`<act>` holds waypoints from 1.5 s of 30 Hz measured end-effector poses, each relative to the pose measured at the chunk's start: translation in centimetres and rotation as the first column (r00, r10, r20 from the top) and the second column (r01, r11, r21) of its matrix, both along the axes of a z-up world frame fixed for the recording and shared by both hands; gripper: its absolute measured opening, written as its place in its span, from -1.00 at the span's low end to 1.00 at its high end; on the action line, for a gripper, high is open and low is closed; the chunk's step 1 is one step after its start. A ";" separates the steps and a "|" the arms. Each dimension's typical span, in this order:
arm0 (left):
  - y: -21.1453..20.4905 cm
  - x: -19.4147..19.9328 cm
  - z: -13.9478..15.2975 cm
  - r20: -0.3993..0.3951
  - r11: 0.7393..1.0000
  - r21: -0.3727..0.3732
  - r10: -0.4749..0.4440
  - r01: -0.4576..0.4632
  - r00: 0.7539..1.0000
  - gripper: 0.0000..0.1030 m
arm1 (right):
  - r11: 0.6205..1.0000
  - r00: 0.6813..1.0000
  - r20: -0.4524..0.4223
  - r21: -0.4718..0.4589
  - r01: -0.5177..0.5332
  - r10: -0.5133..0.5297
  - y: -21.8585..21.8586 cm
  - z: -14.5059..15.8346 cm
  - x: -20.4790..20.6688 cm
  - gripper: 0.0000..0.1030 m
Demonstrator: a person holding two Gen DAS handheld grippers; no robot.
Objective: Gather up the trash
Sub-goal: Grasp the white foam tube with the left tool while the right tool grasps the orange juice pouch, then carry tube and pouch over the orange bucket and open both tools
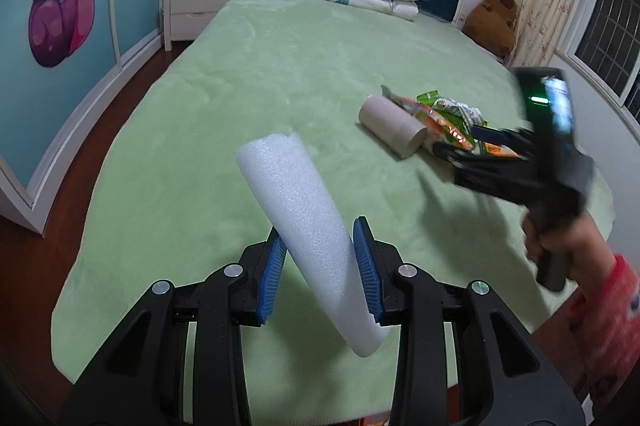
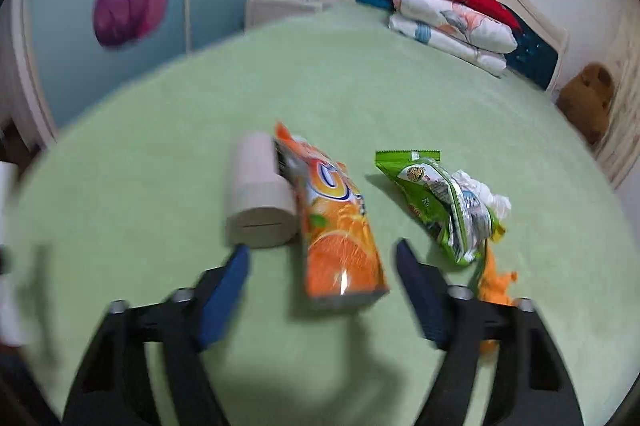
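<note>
Foam tube [image 1: 316, 246] clamped in left hand-held gripper [image 1: 320, 266], lifted off bed [image 1: 240, 86] for carrying. Orange packet [image 2: 340, 226] flat on bed between right hand-held gripper [image 2: 324, 290] pads, jaws apart, not pressing; cardboard roll [image 2: 260, 198] touching packet's left, green wrapper [image 2: 436, 202] right.

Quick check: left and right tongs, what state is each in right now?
Left tongs: shut on the white foam tube.
Right tongs: open, empty, around the orange snack packet.

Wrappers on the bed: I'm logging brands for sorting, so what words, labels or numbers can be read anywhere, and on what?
Orange packet: a large rounded logo, blurred, not readable.
Green packet: small print and a round emblem, too small and blurred to read.
Cardboard tube: no text.
Foam tube: no text.
Nothing else is legible.
</note>
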State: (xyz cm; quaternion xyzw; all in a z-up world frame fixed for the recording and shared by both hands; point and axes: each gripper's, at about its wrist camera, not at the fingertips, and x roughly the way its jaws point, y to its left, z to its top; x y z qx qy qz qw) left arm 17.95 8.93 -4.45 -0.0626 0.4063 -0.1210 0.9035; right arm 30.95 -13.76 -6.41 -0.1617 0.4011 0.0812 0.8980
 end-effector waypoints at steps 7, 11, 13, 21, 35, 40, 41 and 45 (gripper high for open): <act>0.2 -0.6 -0.5 -0.019 1.000 -0.012 -0.025 0.025 1.000 -0.34 | 0.996 0.995 -0.055 -0.059 0.074 -0.078 -0.9 -1.4 2.1 -0.15; -0.2 -1.1 -0.4 -0.027 0.999 -0.032 -0.038 0.037 0.999 -0.34 | 0.995 0.996 -0.023 -0.051 0.086 -0.087 -1.8 -0.5 0.9 -0.20; -0.6 -1.4 -0.2 -0.026 0.998 -0.033 -0.050 0.049 0.998 -0.34 | 0.995 0.995 -0.001 -0.013 0.098 -0.098 -2.9 0.6 -0.4 -0.21; -3.1 -4.3 1.7 0.007 0.995 -0.019 -0.100 0.100 0.995 -0.34 | 0.992 0.994 0.082 0.108 0.067 -0.076 -5.8 6.2 -9.4 -0.22; -7.8 -12.8 2.6 0.016 0.966 0.009 -0.258 0.258 0.966 -0.34 | 0.968 0.982 0.172 0.250 0.033 -0.077 -8.9 9.4 -29.7 -0.22; -10.1 -15.7 0.4 -0.028 0.937 0.034 -0.346 0.347 0.938 -0.34 | 0.941 0.987 0.094 0.326 0.096 -0.134 -10.7 6.2 -35.0 -0.21; -10.6 -16.2 -0.4 -0.048 0.931 0.037 -0.363 0.364 0.931 -0.34 | 0.935 0.988 0.071 0.338 0.109 -0.140 -11.0 5.4 -35.8 -0.21; -12.2 -17.0 -4.1 -0.139 0.911 0.024 -0.404 0.411 0.904 -0.34 | 0.913 0.984 -0.052 0.367 0.177 -0.170 -12.0 0.6 -38.5 -0.21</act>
